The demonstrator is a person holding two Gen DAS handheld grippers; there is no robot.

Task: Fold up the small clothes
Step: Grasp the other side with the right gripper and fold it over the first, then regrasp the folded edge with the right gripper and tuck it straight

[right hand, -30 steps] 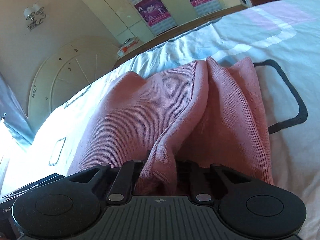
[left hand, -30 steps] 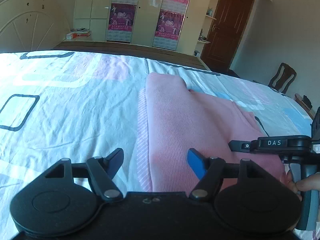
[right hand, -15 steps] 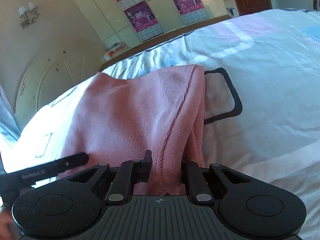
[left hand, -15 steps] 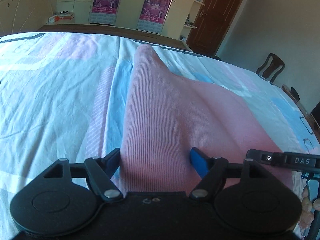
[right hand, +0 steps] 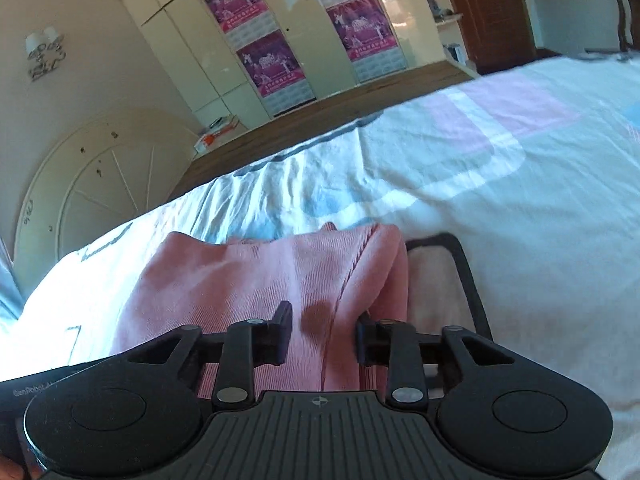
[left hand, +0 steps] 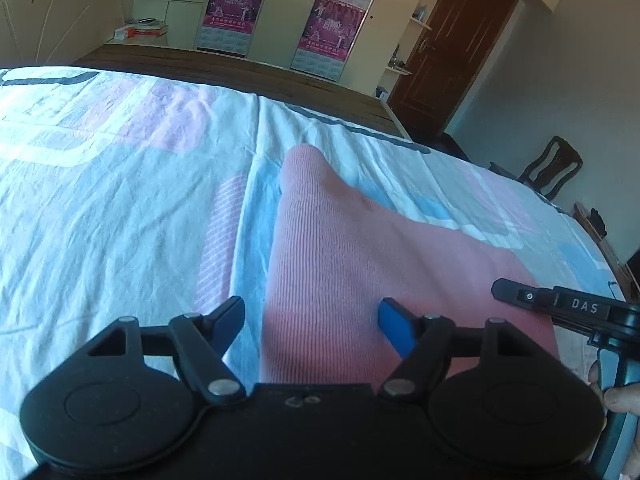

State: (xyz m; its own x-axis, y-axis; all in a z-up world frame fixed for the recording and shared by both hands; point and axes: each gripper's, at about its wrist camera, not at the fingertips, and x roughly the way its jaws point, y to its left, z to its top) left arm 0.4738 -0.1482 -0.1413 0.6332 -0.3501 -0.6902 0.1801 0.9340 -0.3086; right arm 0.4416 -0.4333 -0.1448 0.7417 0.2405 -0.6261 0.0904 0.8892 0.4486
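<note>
— The left gripper (left hand: 312, 316), as seen from here?
— Matte black: two round discs, angled link arms with silver rivets, and one of the fingers (left hand: 394, 326) faced in blue.

— And the right gripper (right hand: 322, 320)?
— Dark grey with a ribbed top plate that has a small crosshair mark. It has the same discs, links and rivets. Its slim black side bar is lettered "DAS" in white, above a grey-blue handle (left hand: 608, 364).

— Any other markings?
— Faint pale lettering on the left unit's side, only partly legible.
</note>
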